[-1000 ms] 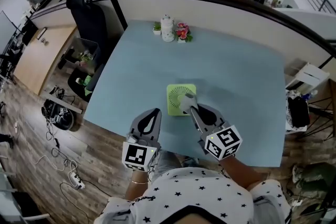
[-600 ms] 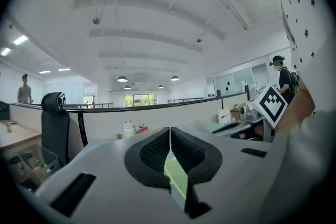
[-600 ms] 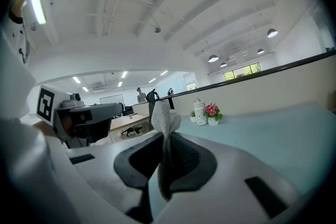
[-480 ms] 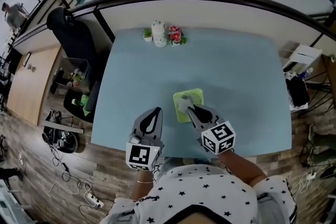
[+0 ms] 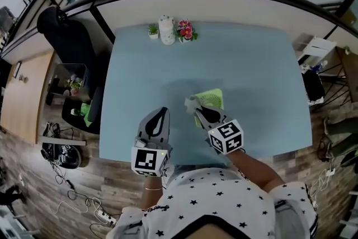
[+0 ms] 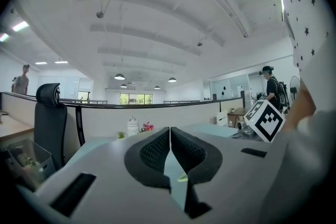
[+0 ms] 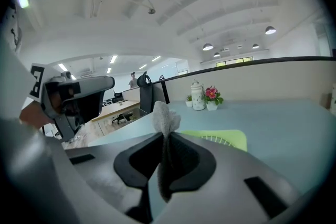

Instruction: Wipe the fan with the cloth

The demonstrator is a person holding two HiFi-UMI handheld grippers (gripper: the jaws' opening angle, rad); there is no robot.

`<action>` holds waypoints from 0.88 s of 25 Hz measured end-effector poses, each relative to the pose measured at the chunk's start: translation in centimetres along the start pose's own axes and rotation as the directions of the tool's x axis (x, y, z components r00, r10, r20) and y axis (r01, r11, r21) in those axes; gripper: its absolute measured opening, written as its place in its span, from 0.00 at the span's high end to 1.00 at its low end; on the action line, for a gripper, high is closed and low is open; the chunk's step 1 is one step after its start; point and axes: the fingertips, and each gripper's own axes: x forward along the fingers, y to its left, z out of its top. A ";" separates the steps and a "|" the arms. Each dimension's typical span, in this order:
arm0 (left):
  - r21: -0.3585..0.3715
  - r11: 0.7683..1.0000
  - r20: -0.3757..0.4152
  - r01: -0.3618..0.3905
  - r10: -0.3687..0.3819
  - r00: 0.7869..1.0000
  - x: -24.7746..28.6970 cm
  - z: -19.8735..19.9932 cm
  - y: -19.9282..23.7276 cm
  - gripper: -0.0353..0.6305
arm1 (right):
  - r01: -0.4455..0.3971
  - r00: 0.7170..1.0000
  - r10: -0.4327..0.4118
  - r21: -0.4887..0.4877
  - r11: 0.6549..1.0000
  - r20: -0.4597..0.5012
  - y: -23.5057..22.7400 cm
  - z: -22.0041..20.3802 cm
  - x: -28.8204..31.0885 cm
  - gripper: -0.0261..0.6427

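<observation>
Head view from above: a green fan (image 5: pixel 211 99) lies flat on a pale blue table (image 5: pixel 246 64), just below the frame's centre. The right gripper (image 5: pixel 198 111) pinches a grey cloth (image 5: pixel 190 103) tightly between its jaws. A second ago the cloth sat on the middle of the fan's grille; it now sits at the fan's left edge, so one wiping stroke across the face looks finished. The left gripper (image 5: pixel 161 113), lower left of centre, is closed on nothing and clear of the fan.
</observation>
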 end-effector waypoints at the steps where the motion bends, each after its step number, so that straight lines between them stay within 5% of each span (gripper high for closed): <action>1: -0.003 1.000 0.001 0.001 -0.001 1.000 -0.1 -0.1 0.3 0.90 | 0.009 1.000 -0.009 0.002 1.000 -0.009 -0.1 -0.3 0.3 0.92; 22: 0.004 1.000 -0.011 0.030 -0.030 0.999 0.6 -0.6 1.7 0.90 | 0.109 0.991 -0.104 0.053 0.993 -0.084 -3.1 -3.3 1.7 0.91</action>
